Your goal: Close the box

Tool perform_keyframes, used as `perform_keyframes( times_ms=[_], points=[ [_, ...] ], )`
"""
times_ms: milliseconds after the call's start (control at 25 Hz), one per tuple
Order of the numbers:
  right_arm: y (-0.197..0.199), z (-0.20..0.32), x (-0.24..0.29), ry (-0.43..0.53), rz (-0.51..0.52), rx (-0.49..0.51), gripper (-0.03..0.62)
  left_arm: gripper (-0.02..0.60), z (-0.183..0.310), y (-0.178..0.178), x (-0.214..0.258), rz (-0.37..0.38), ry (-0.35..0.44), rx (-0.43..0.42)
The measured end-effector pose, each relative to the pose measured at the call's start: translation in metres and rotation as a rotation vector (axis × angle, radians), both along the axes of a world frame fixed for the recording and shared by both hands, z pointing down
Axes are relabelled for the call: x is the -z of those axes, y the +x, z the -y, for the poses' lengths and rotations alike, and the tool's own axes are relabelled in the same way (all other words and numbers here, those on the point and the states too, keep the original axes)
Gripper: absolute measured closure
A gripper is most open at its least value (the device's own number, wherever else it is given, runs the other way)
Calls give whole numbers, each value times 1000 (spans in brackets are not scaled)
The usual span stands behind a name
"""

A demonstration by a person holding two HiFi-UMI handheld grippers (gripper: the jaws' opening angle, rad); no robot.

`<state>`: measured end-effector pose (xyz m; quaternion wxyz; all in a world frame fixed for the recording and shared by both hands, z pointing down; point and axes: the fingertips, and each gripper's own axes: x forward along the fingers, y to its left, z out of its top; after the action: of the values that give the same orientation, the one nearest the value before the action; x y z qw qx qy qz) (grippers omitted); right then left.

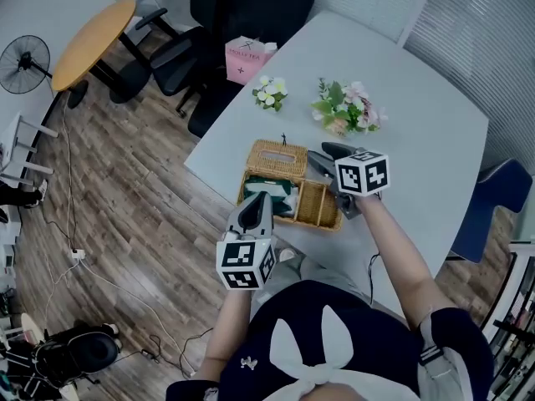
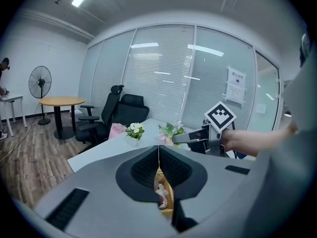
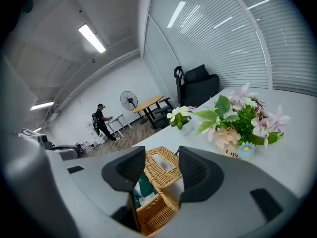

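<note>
A woven wicker box (image 1: 321, 210) sits near the front edge of the pale table (image 1: 418, 115). Its slotted lid (image 1: 278, 159) is folded open on the far side. A green and white pack (image 1: 272, 192) lies inside. My left gripper (image 1: 255, 205) hovers over the box's near left corner. Its jaws meet with nothing between them (image 2: 158, 168). My right gripper (image 1: 323, 160) hangs over the box's right end, open and holding nothing. In the right gripper view, the lid (image 3: 161, 165) and the pack (image 3: 143, 188) show between its spread jaws (image 3: 162, 166).
A small pot of white flowers (image 1: 270, 93) and a pink bouquet (image 1: 347, 109) stand on the table beyond the box. A pink bag (image 1: 245, 57) rests on a black office chair (image 1: 242, 23). Wooden floor, a round table (image 1: 90, 42) and a fan (image 1: 23, 63) lie to the left.
</note>
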<state>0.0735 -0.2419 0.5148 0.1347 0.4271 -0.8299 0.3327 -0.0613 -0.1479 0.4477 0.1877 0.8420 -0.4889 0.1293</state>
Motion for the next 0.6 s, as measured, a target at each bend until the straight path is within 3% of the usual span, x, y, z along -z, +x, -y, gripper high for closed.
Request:
perform_keyframes(
  times_ms=[600],
  points=[
    [-1,33,-69,-191,5,15,396,558,31,-1,-32,-2,-73,-29]
  ],
)
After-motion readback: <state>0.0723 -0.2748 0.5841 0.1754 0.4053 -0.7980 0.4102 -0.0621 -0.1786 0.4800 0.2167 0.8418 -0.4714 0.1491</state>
